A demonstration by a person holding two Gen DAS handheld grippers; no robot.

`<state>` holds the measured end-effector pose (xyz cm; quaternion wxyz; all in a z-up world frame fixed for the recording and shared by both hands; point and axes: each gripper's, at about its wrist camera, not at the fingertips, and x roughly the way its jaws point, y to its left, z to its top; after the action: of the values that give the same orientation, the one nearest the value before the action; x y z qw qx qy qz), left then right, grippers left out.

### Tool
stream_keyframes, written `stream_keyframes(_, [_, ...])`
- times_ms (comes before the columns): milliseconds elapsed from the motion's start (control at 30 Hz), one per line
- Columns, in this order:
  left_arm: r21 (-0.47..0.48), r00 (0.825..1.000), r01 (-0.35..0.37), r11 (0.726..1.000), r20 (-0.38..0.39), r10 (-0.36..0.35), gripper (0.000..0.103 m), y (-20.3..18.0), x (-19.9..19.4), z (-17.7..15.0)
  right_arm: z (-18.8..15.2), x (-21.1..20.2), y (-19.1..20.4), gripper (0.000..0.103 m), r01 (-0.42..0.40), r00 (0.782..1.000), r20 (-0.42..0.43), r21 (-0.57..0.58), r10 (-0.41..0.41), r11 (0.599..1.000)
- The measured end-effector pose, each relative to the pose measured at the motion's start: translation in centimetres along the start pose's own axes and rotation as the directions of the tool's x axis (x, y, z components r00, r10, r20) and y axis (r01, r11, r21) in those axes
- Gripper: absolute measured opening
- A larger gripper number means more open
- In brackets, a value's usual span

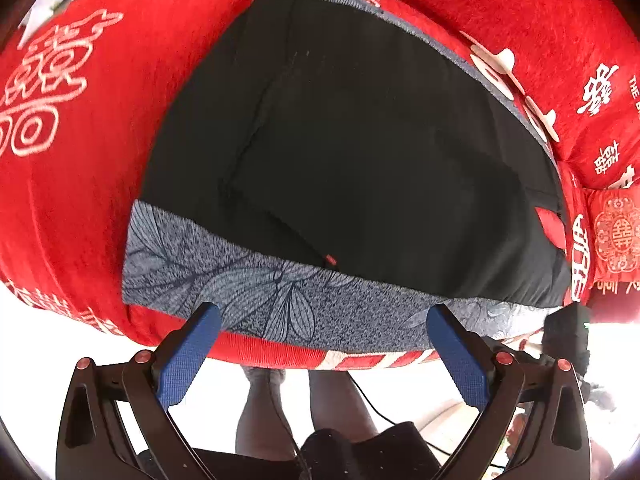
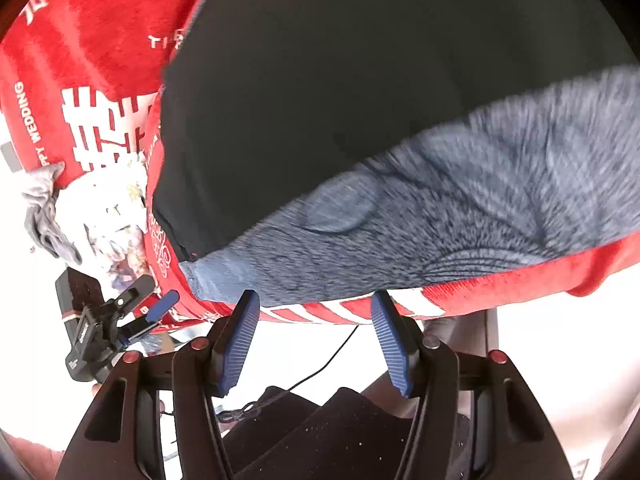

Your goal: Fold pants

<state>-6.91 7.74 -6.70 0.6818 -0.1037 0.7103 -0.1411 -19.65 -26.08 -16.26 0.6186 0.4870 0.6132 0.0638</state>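
Where motion blurs grey cloth [image 2: 460, 200], black pants [image 1: 340, 140] cropped, both hand-held grippers [image 1: 324, 320] [image 2: 316, 308] spread, empty.

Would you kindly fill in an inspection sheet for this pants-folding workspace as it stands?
Surface: red plush blanket with white lettering, draped over the near edge.
Job's things: black pants lying flat on a grey leaf-print cloth.
Clutter: crumpled grey and white fabrics at the blanket's edge.
Grippers: left claw open, empty; right claw open, empty, both at the near edge.
Cables: thin black cable below the edge.
Surroundings: person's legs below.
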Motion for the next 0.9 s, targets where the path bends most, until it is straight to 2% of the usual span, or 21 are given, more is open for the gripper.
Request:
stream_keyframes(167, [-0.001,1.000,0.024,1.000,-0.014,-0.024,0.103,0.8,0.2,-0.8,0.4,0.9,0.7,0.063,-0.112,0.993,0.019,-0.027,0.112,0.993])
stream_keyframes(433, [-0.072,0.996,0.091,0.993,-0.013,-0.093,0.103,3.1,-0.1,-1.8,0.7,4.8,3.3,0.063,-0.273,0.962,0.018,0.005,0.273,0.962])
stream_keyframes(467, [-0.083,0.995,0.096,0.992,-0.009,-0.097,0.103,3.4,-0.2,-2.0,0.9,5.5,3.8,0.061,-0.274,0.962,0.009,0.019,0.274,0.962])
stream_keyframes(533, [-0.101,0.994,0.106,0.989,-0.002,-0.106,0.103,4.1,-0.3,-2.5,1.1,6.1,5.1,0.023,-0.264,0.965,0.008,0.037,0.263,0.964])
stream_keyframes(633, [-0.137,0.992,0.127,0.982,-0.007,-0.130,0.103,5.3,0.1,-3.5,1.2,4.5,6.0,0.018,-0.329,0.944,0.036,0.034,0.328,0.944])
stream_keyframes(733, [-0.211,0.983,0.183,0.960,0.004,-0.186,0.103,6.4,1.1,-3.8,1.2,3.3,7.4,0.018,-0.385,0.923,0.031,0.022,0.384,0.923])
stream_keyframes(833, [-0.283,0.964,0.264,0.922,0.065,-0.256,0.103,6.7,2.0,-2.6,1.3,2.6,8.2,0.018,-0.405,0.914,0.021,0.008,0.404,0.914])
stream_keyframes(900, [-0.298,0.961,0.275,0.914,0.098,-0.257,0.103,6.7,2.3,-1.7,1.3,2.5,8.3,0.018,-0.396,0.918,0.008,-0.005,0.396,0.918])
